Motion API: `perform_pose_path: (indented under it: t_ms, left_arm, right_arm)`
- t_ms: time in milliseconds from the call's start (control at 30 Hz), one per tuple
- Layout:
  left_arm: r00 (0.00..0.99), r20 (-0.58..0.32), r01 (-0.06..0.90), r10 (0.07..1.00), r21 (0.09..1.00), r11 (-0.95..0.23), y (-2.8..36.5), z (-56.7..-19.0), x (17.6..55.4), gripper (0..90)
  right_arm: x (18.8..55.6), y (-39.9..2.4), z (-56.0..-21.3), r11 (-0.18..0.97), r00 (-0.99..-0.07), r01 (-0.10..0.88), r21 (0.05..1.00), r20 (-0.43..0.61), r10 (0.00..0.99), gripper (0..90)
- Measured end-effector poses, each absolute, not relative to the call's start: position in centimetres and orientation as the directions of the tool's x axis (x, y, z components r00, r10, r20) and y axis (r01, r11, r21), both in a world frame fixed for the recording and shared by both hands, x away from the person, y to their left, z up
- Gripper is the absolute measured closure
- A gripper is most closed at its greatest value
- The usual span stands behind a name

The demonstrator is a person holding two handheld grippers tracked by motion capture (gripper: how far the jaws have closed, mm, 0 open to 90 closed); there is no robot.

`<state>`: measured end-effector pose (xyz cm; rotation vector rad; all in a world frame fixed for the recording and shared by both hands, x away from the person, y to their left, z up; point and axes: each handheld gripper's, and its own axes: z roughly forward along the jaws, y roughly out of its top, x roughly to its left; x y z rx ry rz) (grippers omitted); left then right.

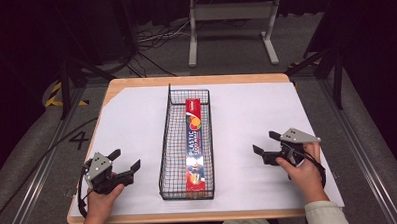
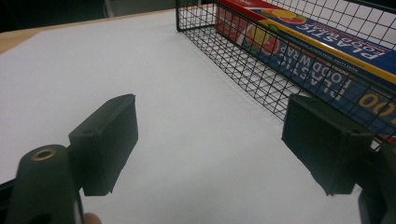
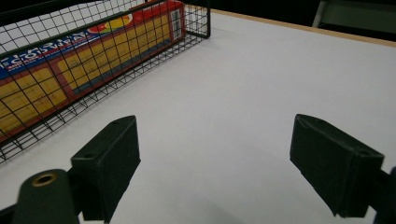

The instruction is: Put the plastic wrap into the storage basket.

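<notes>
the plastic wrap box [image 1: 196, 142] lies flat along the bottom of the wire basket [image 1: 166, 143], which stands lengthwise down the middle of the table, its near end just short of the near edge and its far end reaching toward the far edge; the box sits against the basket's right wall, its red end toward the person. both tools stand off from it on the white sheet: the left gripper [image 1: 126, 162] rests near the near left corner with its jaws spread wide and nothing between them, pointing toward the basket's left wall, and the right gripper [image 1: 265, 145] hovers well to the right of the basket, toward the right edge, jaws likewise wide apart and empty. in the left gripper view the box [image 2: 322, 60] shows through the mesh just beyond the right-hand jaw; in the right gripper view the basket [image 3: 56, 88] runs along the left. as i read it, the box is the thing to go for, and a good grab would come from above, over the rim, not through the mesh, with the jaws across the narrow width of the box near its middle so it lifts level; keeping the other tool ready to steady the basket's wall should stop it sliding on the sheet
</notes>
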<state>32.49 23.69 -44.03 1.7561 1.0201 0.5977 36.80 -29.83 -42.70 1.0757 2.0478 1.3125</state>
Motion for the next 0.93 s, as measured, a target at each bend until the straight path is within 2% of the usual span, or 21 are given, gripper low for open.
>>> perform_pose_path:
  t_ms: [400, 933]
  left_arm:
    - [0.535, -0.11, 0.389, 0.838, 0.912, -0.128, 24.2, -44.6, 33.0, 18.8]
    - [0.539, -0.097, 0.378, 0.837, 0.916, -0.137, 24.2, -44.7, 32.8, 18.7]
  right_arm:
    - [35.8, -31.1, -43.8, 0.266, -0.58, 0.362, 0.893, -0.008, 0.814, 15.4]
    - [35.2, -31.9, -43.7, 0.243, -0.572, 0.356, 0.902, 0.004, 0.82, 14.5]
